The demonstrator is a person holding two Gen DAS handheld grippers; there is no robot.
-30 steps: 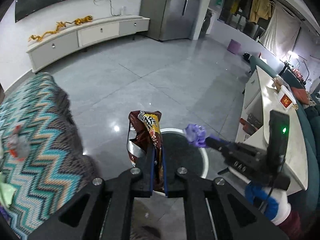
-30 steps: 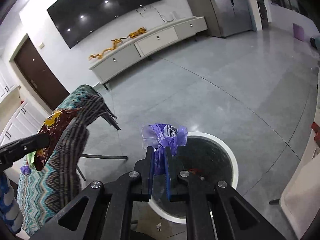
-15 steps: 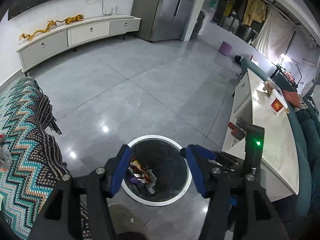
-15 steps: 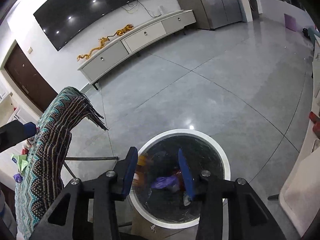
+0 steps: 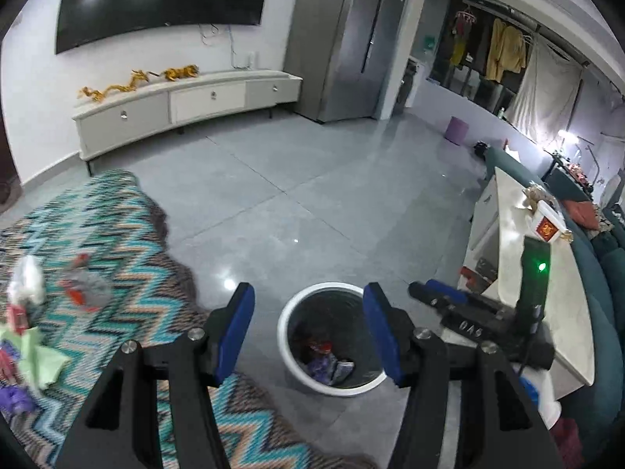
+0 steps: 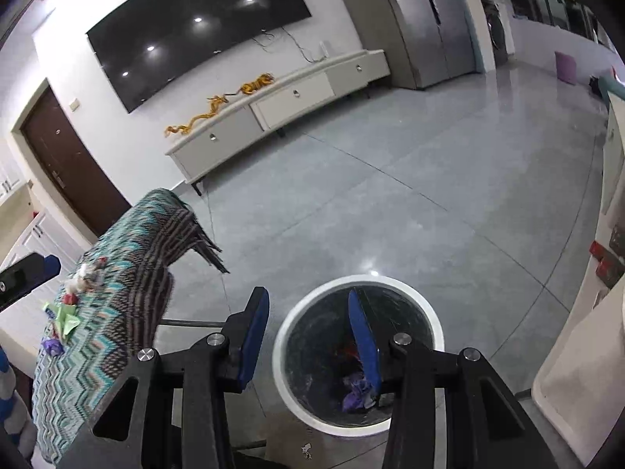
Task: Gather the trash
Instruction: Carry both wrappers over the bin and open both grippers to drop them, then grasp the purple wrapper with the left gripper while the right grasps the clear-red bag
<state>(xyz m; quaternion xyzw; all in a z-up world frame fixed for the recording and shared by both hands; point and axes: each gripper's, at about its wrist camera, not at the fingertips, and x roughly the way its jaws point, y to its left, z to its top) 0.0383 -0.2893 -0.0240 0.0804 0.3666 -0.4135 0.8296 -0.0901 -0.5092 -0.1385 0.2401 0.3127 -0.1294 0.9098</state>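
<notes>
1. Left wrist view: left gripper (image 5: 306,326) fills the bottom centre of the frame, blue pads spread apart with nothing between them; its jaws have just been opening.
2. Same view, lower centre: round white-rimmed trash bin (image 5: 287,346) stands on the grey tiled floor (image 5: 312,203), seen between the two pads. Inside lie a purple wrapper (image 5: 326,367) and a reddish scrap (image 5: 320,347).
3. Right of the bin, the right gripper (image 5: 433,291) enters from the lower right, a green light on its body; from this view I cannot tell how its fingers stand.
4. Left side of the frame: a zigzag-patterned cloth (image 5: 129,297) carries loose trash, blurred: a white piece (image 5: 25,281), a grey-and-red wrapper (image 5: 84,287), a pale green piece (image 5: 41,357), and something purple (image 5: 13,398) at the far lower left.
5. Right wrist view: right gripper (image 6: 308,332) at bottom centre, pads parted and empty; its jaws have just been opening. The right pad shows over the bin's mouth.
6. Same view: bin (image 6: 285,383) at lower centre with the purple wrapper (image 6: 355,392) at the bottom and a red scrap (image 6: 347,349) above it.
7. Left of the frame: the cloth (image 6: 117,305) with trash (image 6: 84,273) scattered on it, too small to sort. Part of the left gripper (image 6: 27,277) shows at the left edge.
</notes>
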